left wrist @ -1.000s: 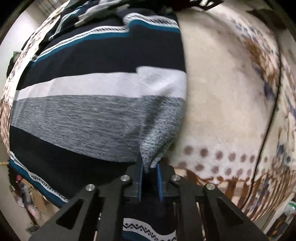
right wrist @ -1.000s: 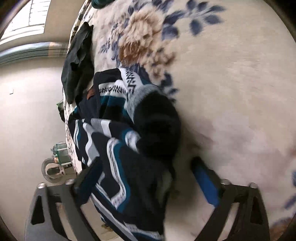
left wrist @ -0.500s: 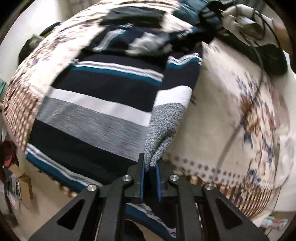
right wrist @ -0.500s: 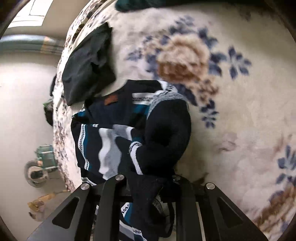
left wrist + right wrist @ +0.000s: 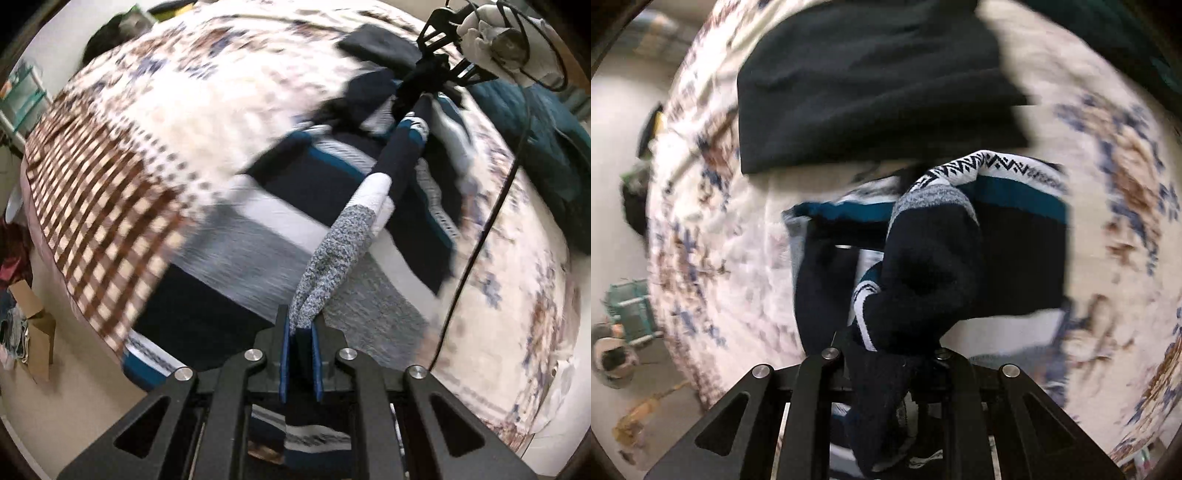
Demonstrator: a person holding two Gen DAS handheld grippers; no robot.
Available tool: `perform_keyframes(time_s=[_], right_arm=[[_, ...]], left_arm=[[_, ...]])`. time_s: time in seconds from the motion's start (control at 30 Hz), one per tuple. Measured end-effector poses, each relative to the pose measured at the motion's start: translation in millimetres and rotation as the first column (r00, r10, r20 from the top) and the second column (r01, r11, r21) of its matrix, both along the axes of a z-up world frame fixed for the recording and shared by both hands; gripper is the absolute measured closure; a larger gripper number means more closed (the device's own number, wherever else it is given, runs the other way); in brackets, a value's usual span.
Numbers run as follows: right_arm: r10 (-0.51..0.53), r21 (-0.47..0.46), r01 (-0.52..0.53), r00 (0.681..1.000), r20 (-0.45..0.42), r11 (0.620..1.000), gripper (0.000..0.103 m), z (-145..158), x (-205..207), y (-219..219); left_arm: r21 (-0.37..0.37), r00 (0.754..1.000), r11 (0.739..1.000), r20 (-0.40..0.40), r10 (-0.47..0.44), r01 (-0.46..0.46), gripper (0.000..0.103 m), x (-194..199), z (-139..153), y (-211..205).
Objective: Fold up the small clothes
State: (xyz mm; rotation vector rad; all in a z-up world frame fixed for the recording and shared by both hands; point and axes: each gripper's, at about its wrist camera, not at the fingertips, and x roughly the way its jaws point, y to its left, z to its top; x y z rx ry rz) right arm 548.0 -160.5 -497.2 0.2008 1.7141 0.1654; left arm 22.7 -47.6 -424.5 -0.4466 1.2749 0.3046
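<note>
A striped sweater in navy, teal, white and grey lies on a floral bedspread. My left gripper is shut on a grey fold at the sweater's edge. That edge runs taut up to my right gripper, seen far off at the upper right with a gloved hand behind it. In the right wrist view my right gripper is shut on a bunched navy part of the sweater, which hides its pads. The rest of the sweater hangs below it.
A black garment lies on the bed just beyond the sweater. A teal quilt lies at the right, and a black cable crosses the bedspread. The bed's edge drops to the floor at the left, by a cardboard box.
The right gripper has shut on the navy bunch of the sweater. Both grippers have risen and swung across the bed, lifting the sweater's edge until it stretches between them.
</note>
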Motion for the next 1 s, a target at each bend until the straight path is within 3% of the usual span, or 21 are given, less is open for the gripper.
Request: perform_keyframes(time_s=[0.1, 0.2, 0.23, 0.27, 0.33, 0.47, 0.5, 0.63, 0.77, 0.83, 0.87, 0.9, 0.93, 0.97, 1.0], right_arm=[[0.023, -0.062, -0.025, 0.999, -0.024, 0.998, 0.085, -29, 3, 50], [0.049, -0.118, -0.055, 0.998, -0.049, 0.992, 0.076, -50, 4, 76], [0.042, -0.116, -0.049, 0.997, -0.063, 0.992, 0.065, -54, 5, 79], [0.034, -0.088, -0.041, 0.997, -0.075, 0.995, 0.044, -55, 5, 80], [0.021, 0.057, -0.017, 0.996, -0.089, 0.998, 0.031, -47, 3, 78], [0.028, 0.18, -0.023, 0.999, -0.027, 0.983, 0.03, -3, -21, 59], [0.056, 0.183, -0.054, 0.998, -0.008, 0.982, 0.03, 9, -37, 54], [0.182, 0.176, -0.164, 0.979, -0.088, 0.971, 0.03, 8, -112, 51], [0.212, 0.224, -0.165, 0.956, -0.205, 0.96, 0.03, -26, -185, 53], [0.19, 0.227, -0.135, 0.952, -0.24, 0.964, 0.03, -44, -208, 53], [0.177, 0.233, -0.118, 0.951, -0.252, 0.965, 0.033, -53, -216, 55], [0.166, 0.244, -0.104, 0.954, -0.25, 0.964, 0.036, -61, -224, 58], [0.169, 0.253, -0.105, 0.954, -0.246, 0.962, 0.057, -66, -229, 60], [0.175, 0.253, -0.11, 0.952, -0.249, 0.961, 0.097, -73, -234, 63], [0.176, 0.219, -0.119, 0.949, -0.26, 0.968, 0.099, -79, -239, 66]], left_arm=[[-0.044, 0.998, 0.998, -0.055, 0.032, -0.034, 0.097, -4, -28, 43], [-0.164, 0.993, 0.982, -0.097, 0.074, -0.089, 0.096, -17, -53, 83], [-0.187, 0.989, 0.975, -0.107, 0.1, -0.118, 0.096, -24, -56, 96], [-0.215, 0.987, 0.966, -0.103, 0.121, -0.141, 0.095, -31, -57, 105], [-0.266, 0.979, 0.944, -0.11, 0.17, -0.194, 0.092, -47, -58, 128], [-0.321, 0.96, 0.904, -0.087, 0.268, -0.282, 0.055, -70, -48, 158], [-0.328, 0.959, 0.902, -0.071, 0.274, -0.282, 0.053, -71, -43, 158], [-0.331, 0.99, 0.933, -0.027, 0.139, -0.14, 0.052, -47, -30, 131], [-0.269, 0.993, 0.963, -0.102, -0.052, 0.023, 0.053, -13, -53, 84], [-0.252, 0.99, 0.967, -0.12, -0.073, 0.041, 0.076, -7, -65, 71], [-0.25, 0.989, 0.967, -0.129, -0.077, 0.043, 0.098, -7, -68, 67], [-0.249, 0.99, 0.967, -0.12, -0.077, 0.045, 0.098, -7, -68, 64], [-0.244, 0.992, 0.969, -0.099, -0.074, 0.048, 0.099, -9, -65, 63], [-0.237, 0.995, 0.97, -0.077, -0.062, 0.042, 0.099, -11, -60, 65], [-0.237, 0.997, 0.971, -0.067, -0.047, 0.03, 0.099, -15, -57, 68]])
